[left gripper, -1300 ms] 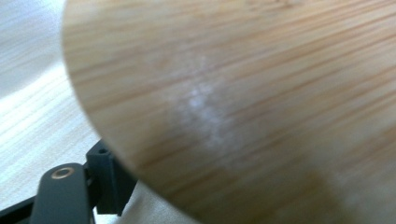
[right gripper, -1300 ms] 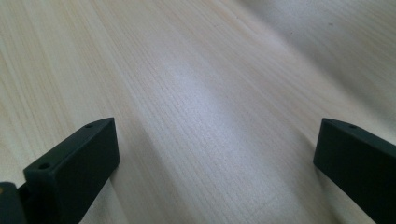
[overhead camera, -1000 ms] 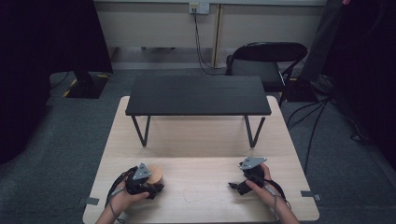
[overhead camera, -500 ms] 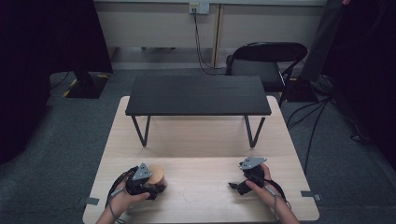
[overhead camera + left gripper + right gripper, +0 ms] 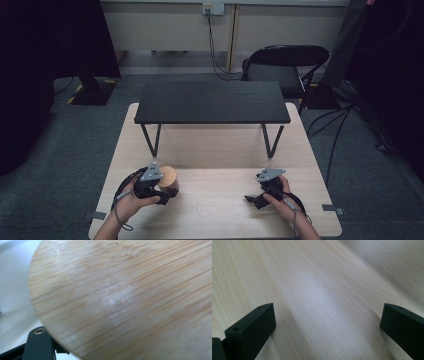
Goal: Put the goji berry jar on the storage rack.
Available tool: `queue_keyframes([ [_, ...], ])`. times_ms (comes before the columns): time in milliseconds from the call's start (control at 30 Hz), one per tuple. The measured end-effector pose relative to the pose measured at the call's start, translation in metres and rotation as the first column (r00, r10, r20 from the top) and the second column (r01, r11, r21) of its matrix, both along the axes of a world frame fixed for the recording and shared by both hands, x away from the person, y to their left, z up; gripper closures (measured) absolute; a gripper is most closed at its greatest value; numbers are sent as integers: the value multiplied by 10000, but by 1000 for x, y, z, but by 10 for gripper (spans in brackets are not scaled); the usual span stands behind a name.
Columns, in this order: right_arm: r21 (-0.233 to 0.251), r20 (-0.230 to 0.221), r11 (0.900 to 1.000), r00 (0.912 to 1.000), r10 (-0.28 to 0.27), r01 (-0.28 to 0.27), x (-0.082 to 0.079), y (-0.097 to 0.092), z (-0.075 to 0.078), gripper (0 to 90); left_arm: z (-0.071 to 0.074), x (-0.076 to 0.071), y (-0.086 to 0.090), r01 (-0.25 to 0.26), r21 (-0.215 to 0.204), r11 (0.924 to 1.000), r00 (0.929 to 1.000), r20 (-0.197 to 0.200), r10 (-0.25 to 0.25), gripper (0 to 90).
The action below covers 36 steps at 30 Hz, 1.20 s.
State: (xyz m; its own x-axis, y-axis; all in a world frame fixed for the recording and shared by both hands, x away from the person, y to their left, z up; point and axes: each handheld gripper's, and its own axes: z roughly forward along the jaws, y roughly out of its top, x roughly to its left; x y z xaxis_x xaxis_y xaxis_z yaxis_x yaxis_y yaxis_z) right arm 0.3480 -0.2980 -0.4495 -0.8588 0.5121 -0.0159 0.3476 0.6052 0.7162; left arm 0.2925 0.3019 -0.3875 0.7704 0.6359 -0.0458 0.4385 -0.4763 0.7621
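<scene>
A round wooden piece (image 5: 168,178) with bamboo grain hangs just above the light wooden table (image 5: 215,150) at its front left. My left gripper (image 5: 165,191) is shut on it, held by a hand that comes in from the bottom edge. In the left gripper view the piece's flat face (image 5: 125,297) sits very close to the camera, and one black finger (image 5: 40,345) shows under its rim. My right gripper (image 5: 252,200) rests low over the table at the front right. Its jaws stand wide apart, open over bare wood (image 5: 327,325).
A low black shelf on thin metal legs (image 5: 212,102) spans the far half of the table. Behind the table stand a black chair (image 5: 282,65) and cables (image 5: 345,125) on grey carpet. Open tabletop lies between the two grippers.
My left gripper has risen a little, lifting the round wooden piece with it. The right gripper has stayed put.
</scene>
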Motion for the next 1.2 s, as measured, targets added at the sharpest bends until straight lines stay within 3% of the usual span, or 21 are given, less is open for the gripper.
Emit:
queue_keyframes([
  [367, -3, 1, 10000, 10000, 1, -1, 0, 0, 0, 0, 50, 21, -11, 390, 193, 9991, 9992, 126, -392, 255],
  [733, -4, 2, 10000, 10000, 3, -3, 0, 0, 0, 0, 88, 45, -19, 621, 112, 9980, 9980, 84, -622, 255],
  [933, -3, -1, 10000, 10000, 1, -1, 0, 0, 0, 0, 109, 56, -24, 657, 34, 9978, 9977, 178, -658, 255],
  [1200, -3, 0, 10000, 10000, 0, 0, 0, 0, 0, 0, 133, 70, -36, 445, 357, 9984, 9984, 330, -456, 255],
])
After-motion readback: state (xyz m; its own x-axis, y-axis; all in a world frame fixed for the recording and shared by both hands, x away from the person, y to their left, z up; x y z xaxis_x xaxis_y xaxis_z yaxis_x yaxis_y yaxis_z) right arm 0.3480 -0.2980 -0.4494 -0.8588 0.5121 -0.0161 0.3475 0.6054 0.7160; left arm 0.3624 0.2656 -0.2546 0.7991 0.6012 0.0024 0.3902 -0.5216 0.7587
